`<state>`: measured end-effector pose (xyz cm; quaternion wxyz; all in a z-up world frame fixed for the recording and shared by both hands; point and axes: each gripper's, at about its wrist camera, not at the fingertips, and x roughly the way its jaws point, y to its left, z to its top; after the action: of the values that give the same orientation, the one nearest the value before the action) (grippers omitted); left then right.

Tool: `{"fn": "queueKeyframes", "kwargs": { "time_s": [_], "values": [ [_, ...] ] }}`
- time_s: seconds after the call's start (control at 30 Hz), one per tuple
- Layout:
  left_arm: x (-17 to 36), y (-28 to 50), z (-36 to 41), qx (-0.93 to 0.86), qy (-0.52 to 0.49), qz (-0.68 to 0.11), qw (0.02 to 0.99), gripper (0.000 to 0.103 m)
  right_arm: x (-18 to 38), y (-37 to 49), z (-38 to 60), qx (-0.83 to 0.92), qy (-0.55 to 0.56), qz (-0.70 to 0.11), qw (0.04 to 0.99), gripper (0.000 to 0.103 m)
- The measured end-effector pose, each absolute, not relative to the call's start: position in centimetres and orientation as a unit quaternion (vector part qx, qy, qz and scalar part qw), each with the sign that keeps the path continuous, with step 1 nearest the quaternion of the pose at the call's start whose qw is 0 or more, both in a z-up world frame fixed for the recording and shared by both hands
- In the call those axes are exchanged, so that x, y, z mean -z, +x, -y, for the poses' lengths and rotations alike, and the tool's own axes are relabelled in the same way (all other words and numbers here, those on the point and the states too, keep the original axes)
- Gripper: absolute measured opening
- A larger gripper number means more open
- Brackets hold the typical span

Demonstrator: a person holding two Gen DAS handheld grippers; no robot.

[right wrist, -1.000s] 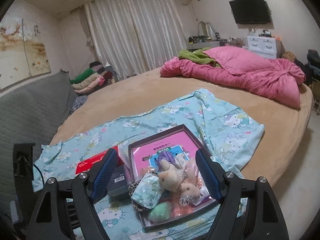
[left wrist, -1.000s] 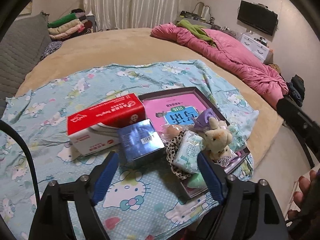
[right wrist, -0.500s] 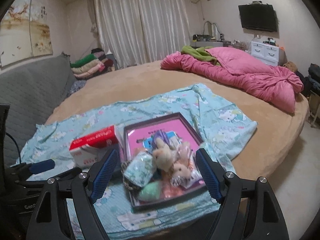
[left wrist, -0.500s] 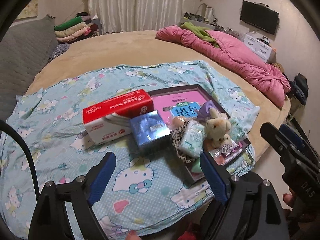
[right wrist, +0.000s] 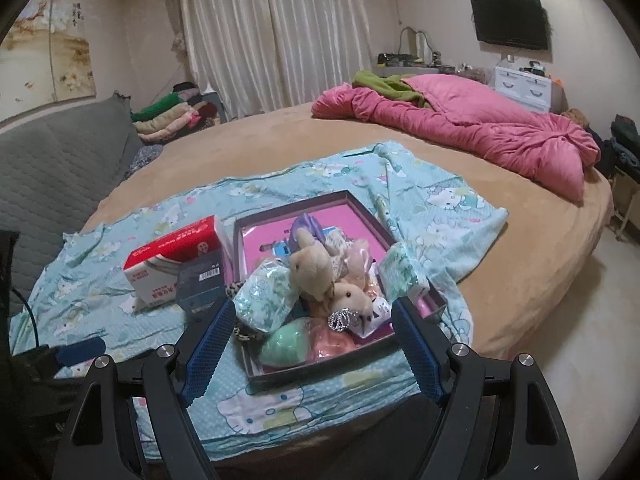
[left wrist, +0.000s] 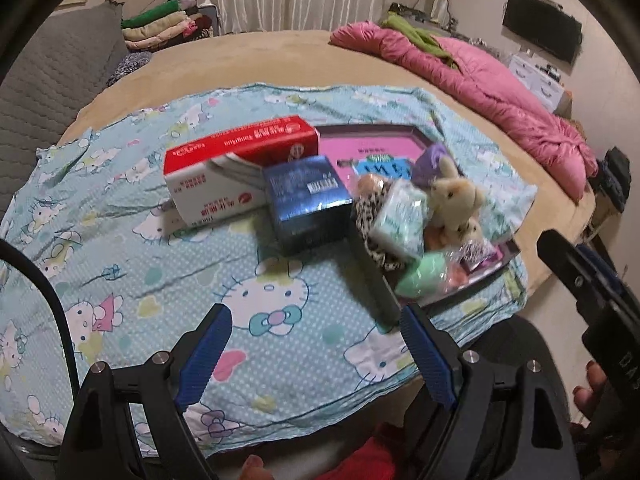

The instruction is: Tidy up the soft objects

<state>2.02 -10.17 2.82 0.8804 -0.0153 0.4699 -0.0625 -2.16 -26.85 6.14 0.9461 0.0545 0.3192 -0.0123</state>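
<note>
Closer now, tray (right wrist: 416,296) heap hides lower soft items; fisheye blurs edges.

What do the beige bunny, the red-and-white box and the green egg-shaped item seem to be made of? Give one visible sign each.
Beige bunny: plush fabric, fuzzy matte pile.
Red-and-white box: probably printed cardboard, flat faces, sharp folded edges.
Green egg-shaped item: unclear; smooth, slightly glossy, possibly foam or wrapped plastic.

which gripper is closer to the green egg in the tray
Right. The right gripper hangs just short of the green egg, which lies between its open fingers; the left gripper hangs farther back over the sheet.
</note>
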Motion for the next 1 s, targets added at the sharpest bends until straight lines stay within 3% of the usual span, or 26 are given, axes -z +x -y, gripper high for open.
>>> {"fn": "queueKeyframes", "kwargs": {
  "time_s": [1.0],
  "values": [
    [-1.0,2.6,9.7,0.056,-0.019,-0.468,0.882,0.086,-3.1,-1.3,25.6,0.009,0.039,-0.363,0.931,0.081]
  ]
}}
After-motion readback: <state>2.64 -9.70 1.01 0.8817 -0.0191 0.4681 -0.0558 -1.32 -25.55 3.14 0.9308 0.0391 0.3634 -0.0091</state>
